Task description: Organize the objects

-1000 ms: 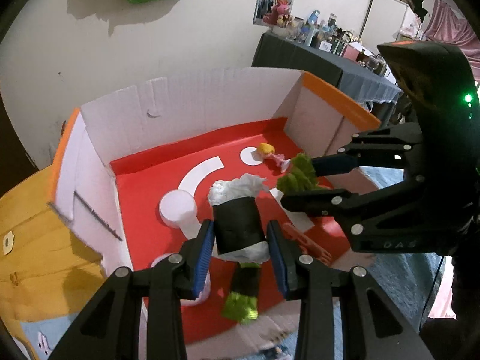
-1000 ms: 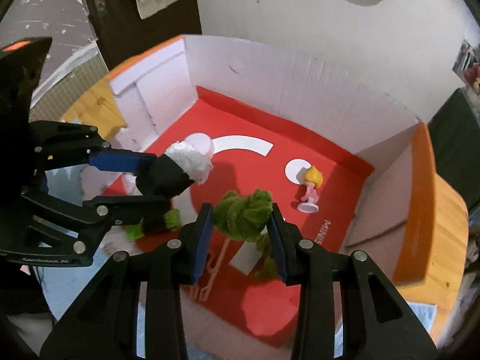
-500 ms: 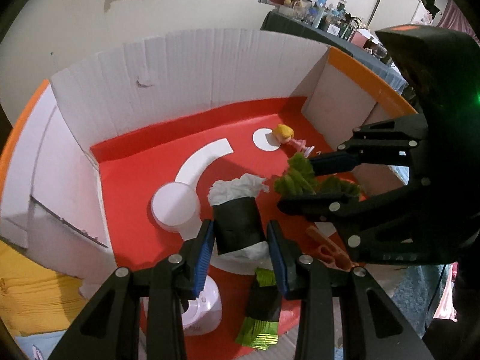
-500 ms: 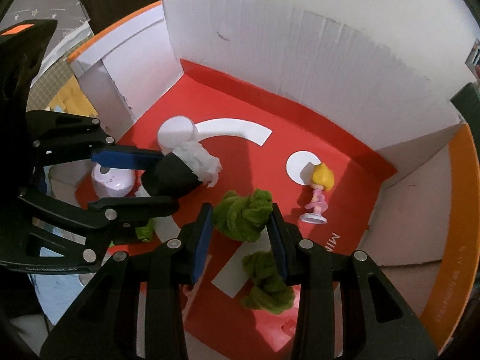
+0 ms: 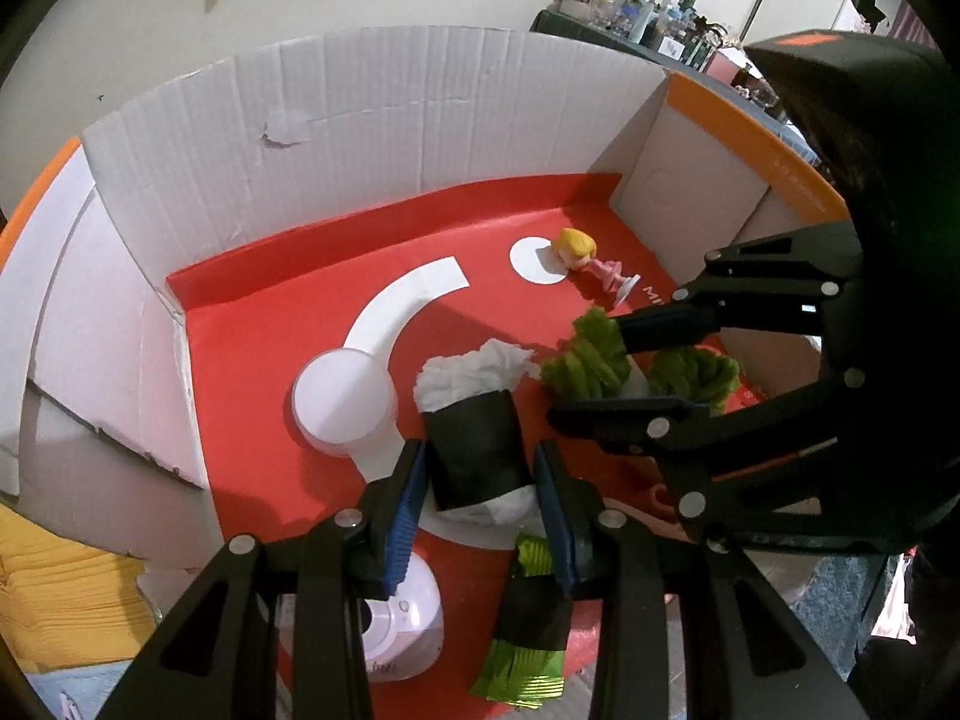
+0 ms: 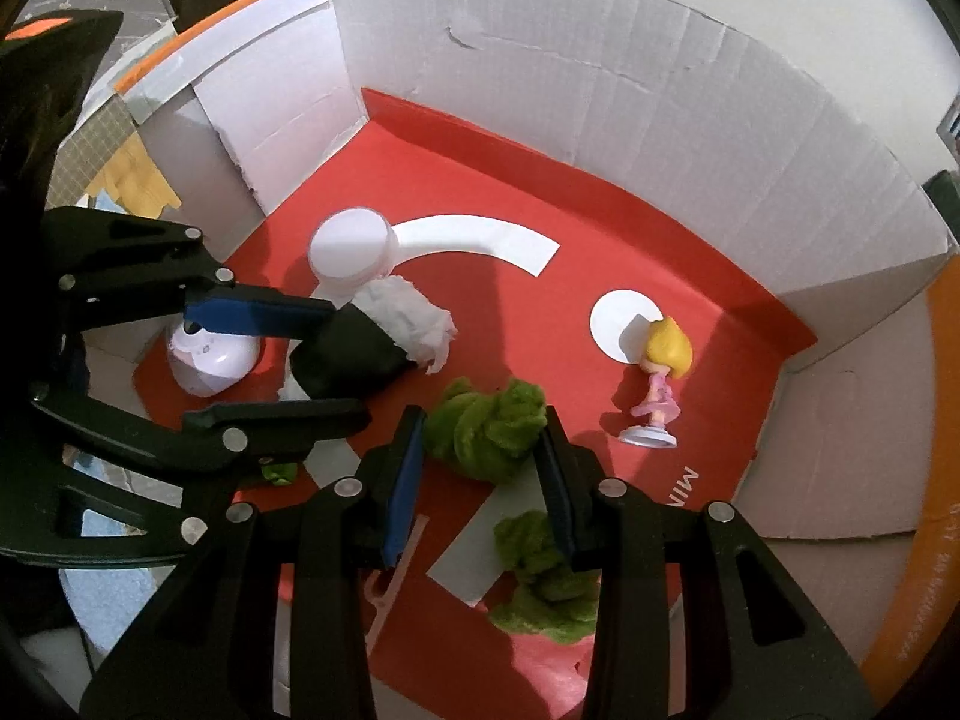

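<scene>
My left gripper (image 5: pixel 480 468) is shut on a black roll stuffed with white tissue (image 5: pixel 474 414), held above the red floor of a cardboard box (image 5: pixel 390 120). In the right wrist view that roll (image 6: pixel 360 354) hangs at the left in the left gripper (image 6: pixel 342 360). Just beside it, my right gripper (image 6: pixel 482 432) is shut on a green fuzzy toy (image 6: pixel 486 420). The left wrist view shows the right gripper (image 5: pixel 591 372) with that green toy (image 5: pixel 588 354). A second green fuzzy piece (image 6: pixel 540 576) lies on the floor below.
On the box floor stand a yellow-haired doll in pink (image 6: pixel 660 378), a white round cup (image 6: pixel 351 246) and a small white gadget (image 6: pixel 210 360). A black-and-green wrapped piece (image 5: pixel 528 630) and a pink plastic tool (image 6: pixel 390 576) lie near the front. White walls enclose three sides.
Both grippers have sunk lower into the box and tilted downward, each still holding its item. The box floor and its objects now look closer.
</scene>
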`<action>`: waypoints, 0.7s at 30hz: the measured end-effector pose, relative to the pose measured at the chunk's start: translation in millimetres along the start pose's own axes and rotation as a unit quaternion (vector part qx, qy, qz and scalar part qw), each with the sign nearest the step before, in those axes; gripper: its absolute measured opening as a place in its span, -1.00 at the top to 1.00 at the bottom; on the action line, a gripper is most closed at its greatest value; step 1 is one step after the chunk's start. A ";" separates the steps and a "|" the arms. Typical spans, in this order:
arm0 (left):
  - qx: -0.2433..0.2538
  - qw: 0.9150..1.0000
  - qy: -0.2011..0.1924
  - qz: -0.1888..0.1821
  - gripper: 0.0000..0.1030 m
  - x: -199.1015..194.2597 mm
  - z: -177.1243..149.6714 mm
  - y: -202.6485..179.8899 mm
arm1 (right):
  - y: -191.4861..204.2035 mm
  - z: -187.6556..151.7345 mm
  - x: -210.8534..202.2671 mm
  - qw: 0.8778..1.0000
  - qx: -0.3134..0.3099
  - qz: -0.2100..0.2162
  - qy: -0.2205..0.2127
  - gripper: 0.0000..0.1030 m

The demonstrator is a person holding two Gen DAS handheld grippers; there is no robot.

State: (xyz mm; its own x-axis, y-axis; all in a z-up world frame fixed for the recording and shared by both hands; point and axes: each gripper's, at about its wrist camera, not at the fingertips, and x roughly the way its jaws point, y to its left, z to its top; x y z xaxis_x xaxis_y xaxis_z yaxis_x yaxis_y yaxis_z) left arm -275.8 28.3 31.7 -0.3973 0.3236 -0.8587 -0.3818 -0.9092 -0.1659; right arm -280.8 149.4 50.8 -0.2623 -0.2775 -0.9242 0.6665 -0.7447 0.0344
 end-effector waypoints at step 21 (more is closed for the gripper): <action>-0.008 1.000 -0.003 -0.004 0.17 -11.8 0.4 2.5 | -4.8 -9.5 -13.1 1.000 0.003 -0.013 0.001 0.12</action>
State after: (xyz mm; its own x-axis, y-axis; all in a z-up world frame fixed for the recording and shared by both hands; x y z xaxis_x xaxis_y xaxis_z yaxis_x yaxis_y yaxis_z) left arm -272.5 22.2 41.6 -0.3994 0.3332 -0.8541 -0.3723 -0.9103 -0.1811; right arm -273.9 162.4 59.2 -0.2773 -0.2566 -0.9259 0.6552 -0.7553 0.0131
